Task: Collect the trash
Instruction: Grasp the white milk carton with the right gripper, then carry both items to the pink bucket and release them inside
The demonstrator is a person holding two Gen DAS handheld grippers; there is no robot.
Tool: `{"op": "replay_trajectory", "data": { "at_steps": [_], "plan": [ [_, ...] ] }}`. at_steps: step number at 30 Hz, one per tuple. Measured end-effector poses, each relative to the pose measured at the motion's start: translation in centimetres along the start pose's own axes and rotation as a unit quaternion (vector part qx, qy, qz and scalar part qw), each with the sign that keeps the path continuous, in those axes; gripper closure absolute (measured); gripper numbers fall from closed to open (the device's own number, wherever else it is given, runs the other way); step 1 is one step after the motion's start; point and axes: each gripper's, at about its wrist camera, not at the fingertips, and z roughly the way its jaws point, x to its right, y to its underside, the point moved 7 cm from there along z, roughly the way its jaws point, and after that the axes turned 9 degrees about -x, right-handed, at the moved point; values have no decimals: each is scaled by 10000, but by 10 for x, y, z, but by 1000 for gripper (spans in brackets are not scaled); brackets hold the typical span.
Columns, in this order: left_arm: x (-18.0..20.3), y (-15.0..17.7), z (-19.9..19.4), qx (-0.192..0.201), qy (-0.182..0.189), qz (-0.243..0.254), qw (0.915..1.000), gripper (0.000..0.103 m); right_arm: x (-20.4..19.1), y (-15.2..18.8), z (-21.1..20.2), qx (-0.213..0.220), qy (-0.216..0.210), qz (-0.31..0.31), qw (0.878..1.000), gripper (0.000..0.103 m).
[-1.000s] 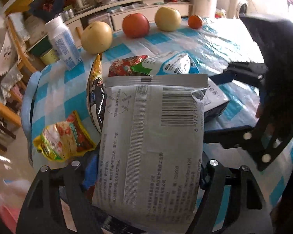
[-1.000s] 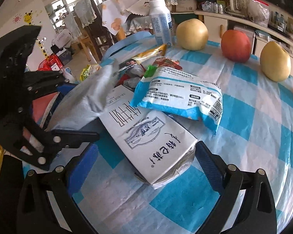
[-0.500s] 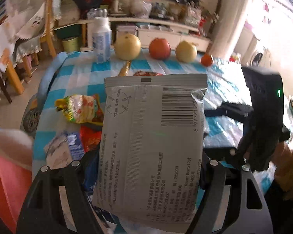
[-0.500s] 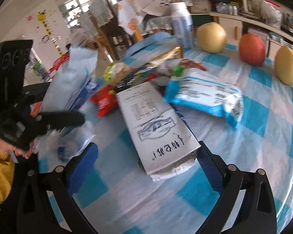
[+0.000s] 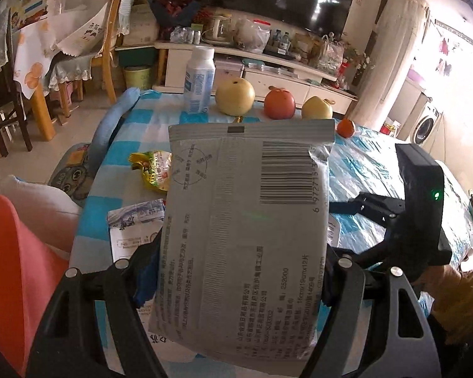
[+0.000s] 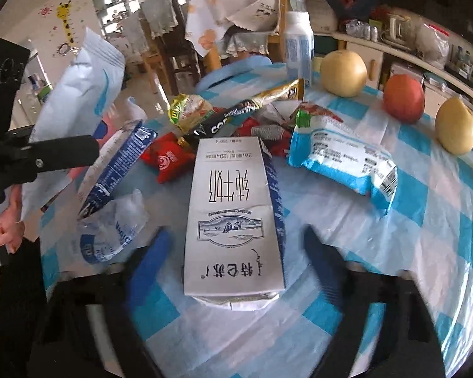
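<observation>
Firmly between the left fingers (image 5: 236,271) sits a grey pouch (image 5: 246,230), pinched at its sides and held upright above the tabletop (image 5: 378,170), its barcode and print facing the camera. From the right wrist view the same pouch (image 6: 78,100) shows its pale blue front, lifted off to the left of the trash pile, with a hand (image 6: 3,220) under it on the tool's grip.

The right fingers (image 6: 233,252) are closing, blurred, one on each side of the near end of a white milk carton (image 6: 233,217) that lies flat on the checked cloth; the blue pads do not yet press on it. Left of the carton lie a crumpled clear wrapper (image 6: 110,233) and a dark blue packet (image 6: 116,167). Beyond it are a red packet (image 6: 167,160), a black-and-gold stick pack (image 6: 246,107) and a yellow-green bag (image 6: 186,110). To the carton's right rests a blue-and-white wipes pack (image 6: 343,160).

At the far edge stand a white bottle (image 6: 296,44), a pear (image 6: 343,72), an apple (image 6: 403,97) and a second pear (image 6: 455,129) in a row. An orange-pink bin (image 5: 12,271) shows at the lower left of the left wrist view, beside the tabletop.
</observation>
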Motion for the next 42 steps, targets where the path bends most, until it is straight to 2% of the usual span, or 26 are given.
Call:
{"op": "replay_trajectory", "data": {
  "at_steps": [5,8,17,22,30,37,42],
  "plan": [
    [-9,-1,5,-11,-66,-169,9998,27,-5,1,3,37,359,-54,9993,32],
    [-12,-1,6,-13,-159,-179,9997,27,-1,0,8,-63,550,60,9984,40],
    [-31,2,-1,19,-259,-367,9990,27,12,1,-4,177,886,489,9947,41],
    [-42,3,-10,118,-304,-428,9986,27,11,8,-17,351,738,829,9932,41],
    [-67,3,-35,409,-403,-682,9960,27,-9,6,-40,591,726,1028,9903,41],
    [-88,5,-56,598,-538,-923,9925,27,-46,-9,-65,887,452,1081,9891,41],
    [-113,8,-77,779,-742,-1179,9872,27,-88,-34,-73,1004,158,921,9906,41]
  ]
}}
